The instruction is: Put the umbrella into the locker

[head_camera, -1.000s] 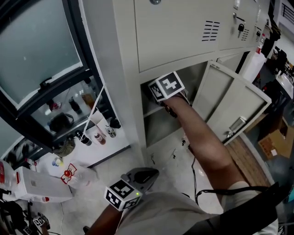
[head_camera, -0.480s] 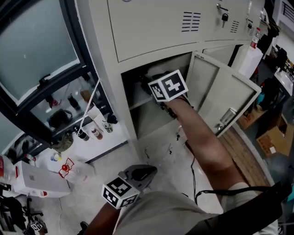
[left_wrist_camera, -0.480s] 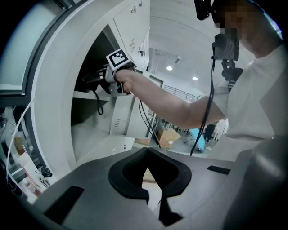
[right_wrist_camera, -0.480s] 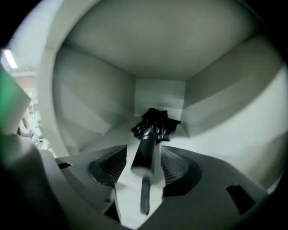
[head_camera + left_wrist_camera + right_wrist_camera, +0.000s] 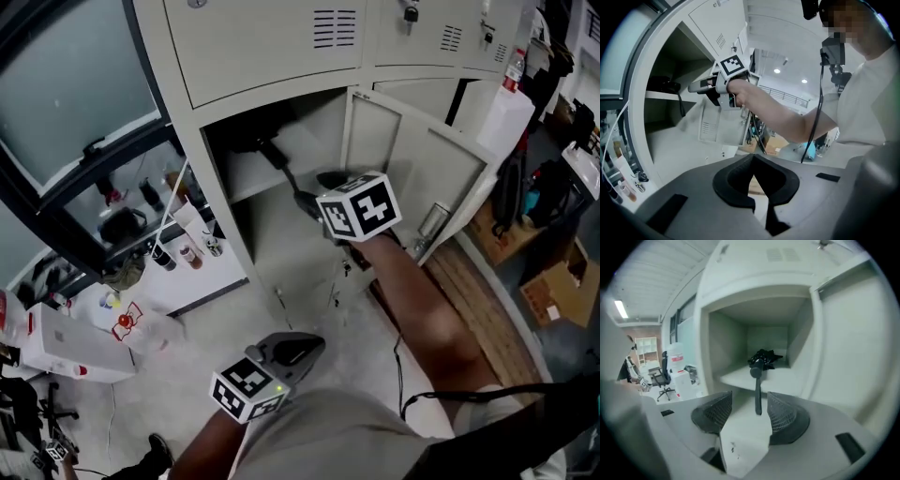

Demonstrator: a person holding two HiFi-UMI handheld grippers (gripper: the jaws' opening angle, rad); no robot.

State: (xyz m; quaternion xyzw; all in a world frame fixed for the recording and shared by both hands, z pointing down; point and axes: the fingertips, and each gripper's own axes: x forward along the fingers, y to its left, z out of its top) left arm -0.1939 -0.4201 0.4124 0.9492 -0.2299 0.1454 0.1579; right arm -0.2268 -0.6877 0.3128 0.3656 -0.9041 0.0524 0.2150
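Note:
A black folded umbrella (image 5: 255, 146) lies on the shelf (image 5: 242, 180) inside the open locker compartment, its handle toward the opening and its strap hanging over the shelf edge. My right gripper (image 5: 315, 195) is just outside the opening with its jaws open. In the right gripper view the umbrella (image 5: 762, 358) rests on the shelf, and its strap (image 5: 758, 397) dangles between my right gripper's (image 5: 750, 414) pads without touching them. My left gripper (image 5: 298, 347) hangs low near my body, shut and empty. The left gripper view shows those jaws (image 5: 752, 161) with tips meeting, and the right gripper (image 5: 701, 86) before the locker.
The compartment's door (image 5: 412, 164) stands open to the right. Closed upper locker doors (image 5: 272, 42) sit above. Small bottles (image 5: 183, 253) and a white box (image 5: 56, 347) lie on the floor at left. A cardboard box (image 5: 562, 281) is at the right.
My right gripper has drawn back out of the compartment and no longer holds the umbrella, which stays on the shelf. The left gripper has hardly shifted in the head view.

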